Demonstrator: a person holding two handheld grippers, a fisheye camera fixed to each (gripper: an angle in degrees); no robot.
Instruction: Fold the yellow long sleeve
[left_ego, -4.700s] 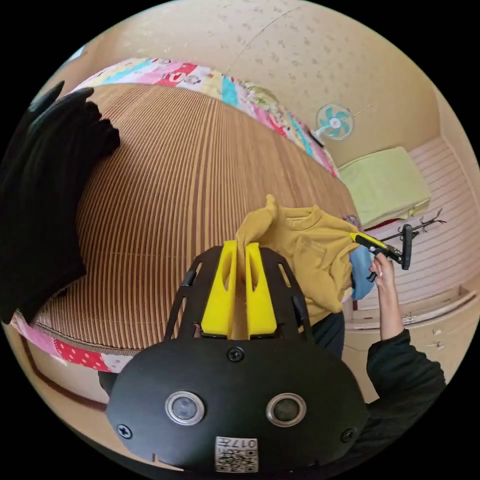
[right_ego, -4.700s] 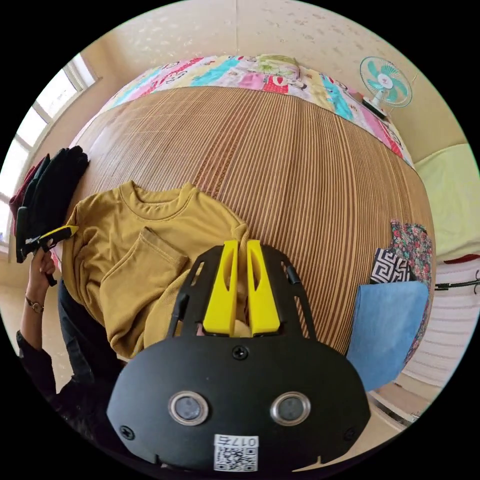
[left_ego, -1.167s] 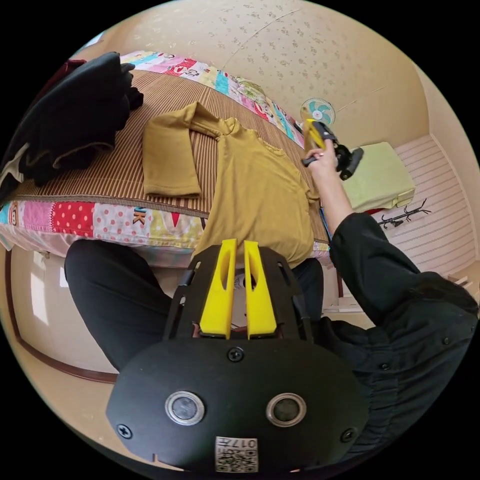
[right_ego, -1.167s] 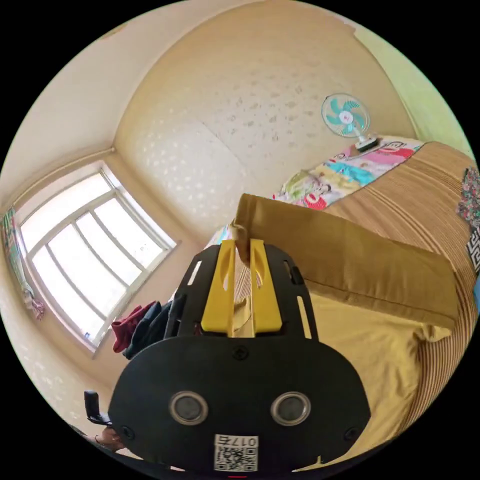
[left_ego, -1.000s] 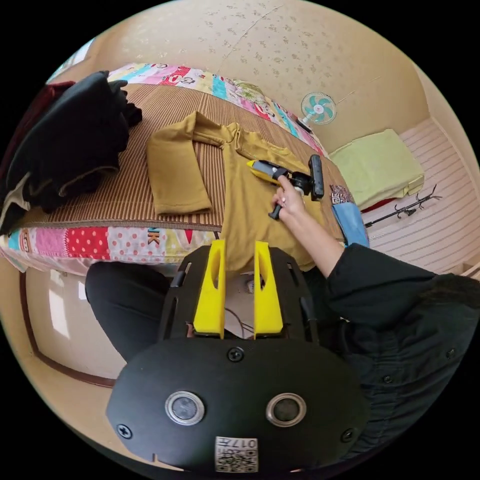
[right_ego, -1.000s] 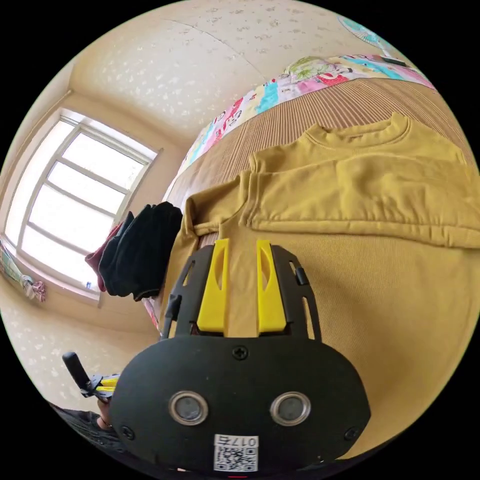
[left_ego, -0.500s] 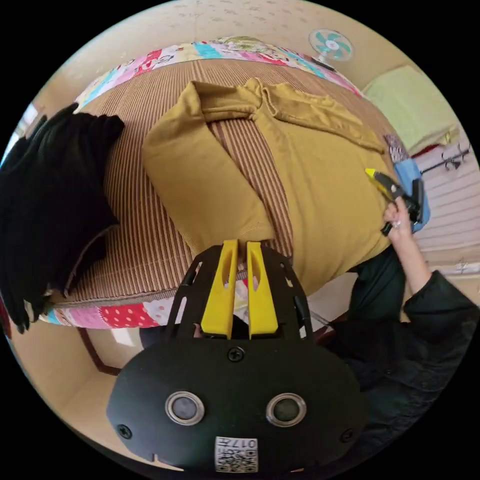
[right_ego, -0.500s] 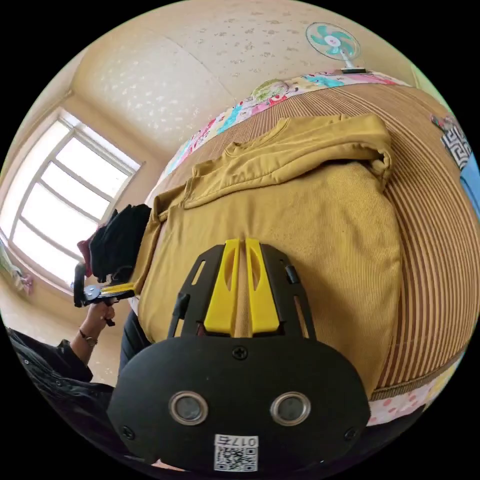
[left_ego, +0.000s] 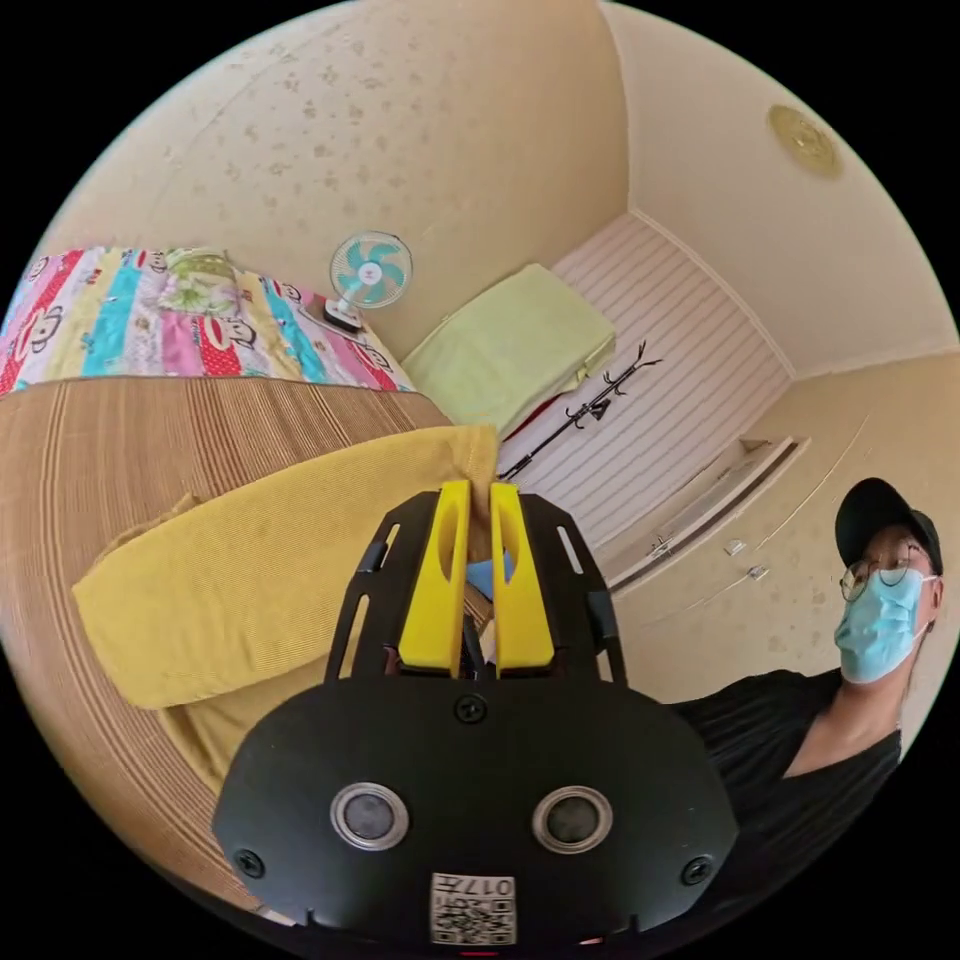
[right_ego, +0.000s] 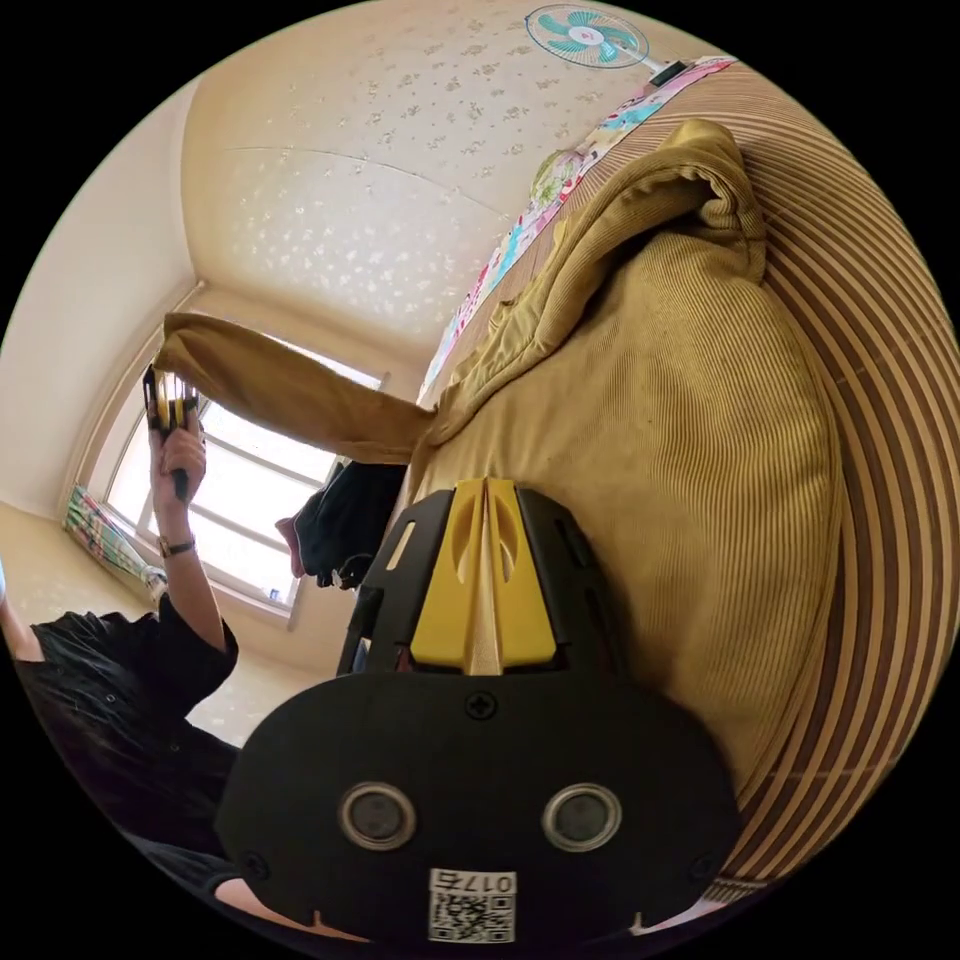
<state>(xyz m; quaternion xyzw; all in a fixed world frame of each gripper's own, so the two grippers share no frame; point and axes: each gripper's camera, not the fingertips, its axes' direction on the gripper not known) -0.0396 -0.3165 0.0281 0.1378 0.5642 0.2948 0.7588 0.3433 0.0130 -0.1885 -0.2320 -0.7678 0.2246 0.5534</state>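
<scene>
Left gripper view: left gripper (left_ego: 478, 492) jaws nearly together, pinching the cuff end of the shirt (left_ego: 240, 580) sleeve. Sleeve is lifted off the mat (left_ego: 70, 470), long axis running from the jaw tips away to the view's lower left, where more yellow cloth lies on the mat. Quilt (left_ego: 110, 320) edge beyond the mat, fan (left_ego: 368, 272) at its far end, green cloth (left_ego: 505, 350) beside it. A bit of blue shows between the jaws, can't tell what. Person (left_ego: 830, 700) at the view's right in a black top.

Right gripper view: right gripper (right_ego: 486, 490) jaws closed tight, a thin sliver of pale yellow cloth between them; both jaws press on the shirt (right_ego: 680, 450) at its hem edge. Shirt body lies flat on the striped mat (right_ego: 890, 400), long axis from the jaws up toward the fan (right_ego: 585, 30); the other sleeve is folded across near the collar end. One sleeve stretches out taut to the view's left, cuff held in the left gripper (right_ego: 168, 395), raised by a hand (right_ego: 180, 455) in front of the window (right_ego: 230, 480). Dark clothes (right_ego: 345, 520) piled beside the shirt on the window side.
</scene>
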